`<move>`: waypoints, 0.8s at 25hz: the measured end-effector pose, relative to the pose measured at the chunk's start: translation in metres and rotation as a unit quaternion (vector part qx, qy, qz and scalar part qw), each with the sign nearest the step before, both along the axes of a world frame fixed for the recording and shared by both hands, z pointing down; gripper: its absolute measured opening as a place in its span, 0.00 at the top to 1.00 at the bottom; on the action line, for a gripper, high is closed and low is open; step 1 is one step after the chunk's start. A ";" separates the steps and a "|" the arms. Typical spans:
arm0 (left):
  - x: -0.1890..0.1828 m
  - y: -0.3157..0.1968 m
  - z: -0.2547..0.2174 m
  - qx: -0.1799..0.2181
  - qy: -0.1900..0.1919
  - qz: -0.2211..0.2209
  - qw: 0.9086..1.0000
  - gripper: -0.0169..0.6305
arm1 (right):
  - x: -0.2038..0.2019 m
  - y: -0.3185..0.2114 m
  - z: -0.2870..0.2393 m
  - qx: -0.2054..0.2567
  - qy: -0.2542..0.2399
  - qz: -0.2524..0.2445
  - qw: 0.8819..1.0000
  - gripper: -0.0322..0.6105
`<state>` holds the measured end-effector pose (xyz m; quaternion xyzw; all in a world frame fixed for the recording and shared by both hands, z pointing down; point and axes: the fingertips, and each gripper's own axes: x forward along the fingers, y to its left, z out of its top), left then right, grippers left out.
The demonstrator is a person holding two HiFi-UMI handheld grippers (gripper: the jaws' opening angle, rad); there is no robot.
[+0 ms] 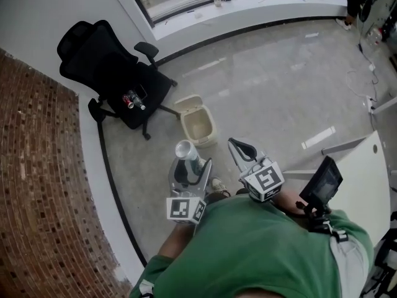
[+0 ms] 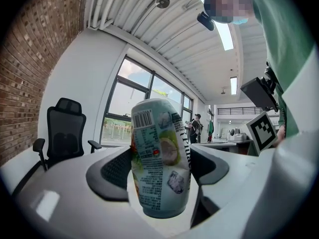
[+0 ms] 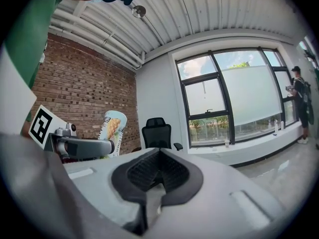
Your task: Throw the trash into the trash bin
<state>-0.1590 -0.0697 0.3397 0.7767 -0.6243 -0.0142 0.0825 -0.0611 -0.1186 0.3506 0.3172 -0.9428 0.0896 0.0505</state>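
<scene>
My left gripper is shut on a pale green drink can, held upright above the floor just short of the beige trash bin. In the left gripper view the can stands between the two dark pads, label facing me. My right gripper hangs beside it to the right, its jaws closed together on nothing. From the right gripper view the can shows at the left. More trash, small cans, lies on the seat of the black office chair.
A brick wall runs along the left. A window ledge spans the back, with a cup on it. A white table corner and a black device lie at the right. A person stands far back by the windows.
</scene>
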 end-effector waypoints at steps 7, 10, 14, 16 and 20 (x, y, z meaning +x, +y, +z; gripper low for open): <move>-0.040 -0.015 0.010 -0.006 0.007 0.030 1.000 0.41 | -0.047 -0.015 0.003 0.017 0.011 0.013 1.000 0.95; -0.049 -0.015 0.017 -0.013 0.014 0.036 0.999 0.41 | -0.053 -0.017 0.002 0.017 0.016 0.021 1.000 0.95; -0.054 -0.024 0.027 -0.022 0.023 0.038 0.999 0.41 | -0.054 -0.024 0.005 0.010 0.023 0.030 0.999 0.95; -0.054 -0.031 0.031 -0.026 0.025 0.040 0.999 0.41 | -0.054 -0.029 0.007 0.004 0.025 0.034 0.999 0.95; -0.059 -0.048 0.043 -0.039 0.022 0.032 0.998 0.41 | -0.056 -0.047 0.019 0.003 0.034 0.031 0.999 0.95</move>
